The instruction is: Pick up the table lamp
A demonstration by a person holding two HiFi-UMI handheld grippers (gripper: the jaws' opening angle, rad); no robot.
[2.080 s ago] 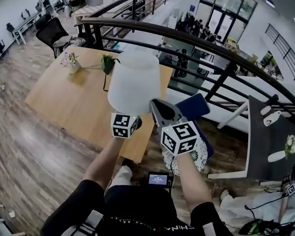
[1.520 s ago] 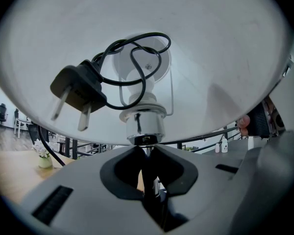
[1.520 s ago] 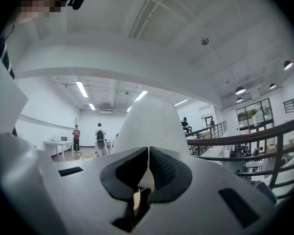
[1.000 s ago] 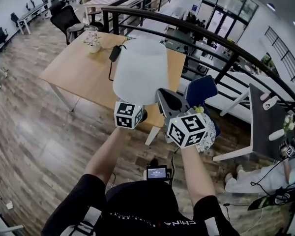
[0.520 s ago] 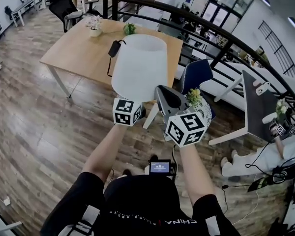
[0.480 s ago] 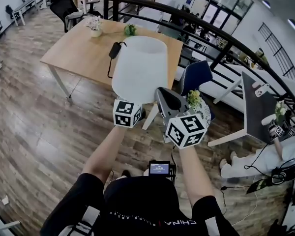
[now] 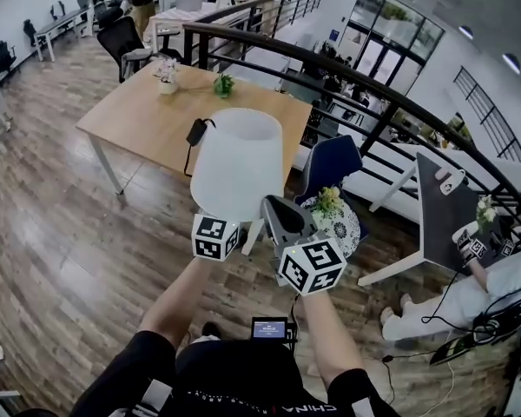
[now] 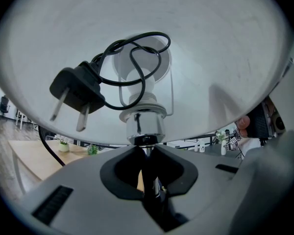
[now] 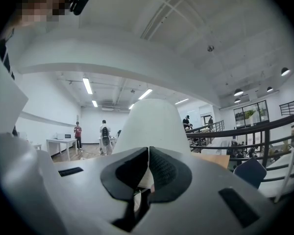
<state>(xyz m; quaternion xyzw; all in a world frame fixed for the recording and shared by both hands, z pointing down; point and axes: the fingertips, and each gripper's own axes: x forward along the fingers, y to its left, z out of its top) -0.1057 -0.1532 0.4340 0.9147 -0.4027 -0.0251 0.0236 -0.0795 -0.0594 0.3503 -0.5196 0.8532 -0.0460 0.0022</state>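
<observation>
The table lamp's white shade (image 7: 236,163) hangs in the air in front of me, over the wooden floor. In the left gripper view I look up into the shade (image 8: 220,43), where the black plug (image 8: 76,89) and its coiled cord are tucked. My left gripper (image 8: 146,153) is shut on the lamp's thin metal stem (image 8: 154,185), just under the chrome socket (image 8: 146,124). Its marker cube (image 7: 214,235) shows below the shade. My right gripper (image 7: 276,217) is beside the lamp, to its right, shut with nothing in it. The shade (image 9: 154,124) rises just beyond its fingertips.
A wooden table (image 7: 148,115) with two small plants and a black adapter (image 7: 196,131) stands beyond the lamp. A black railing (image 7: 330,76) curves behind it. A blue chair (image 7: 330,165) is below right, a dark table (image 7: 443,215) and a seated person (image 7: 469,289) are farther right.
Both grippers and the lamp have moved together across the room, and the wooden table now lies farther off. The left gripper's hold on the stem is unchanged.
</observation>
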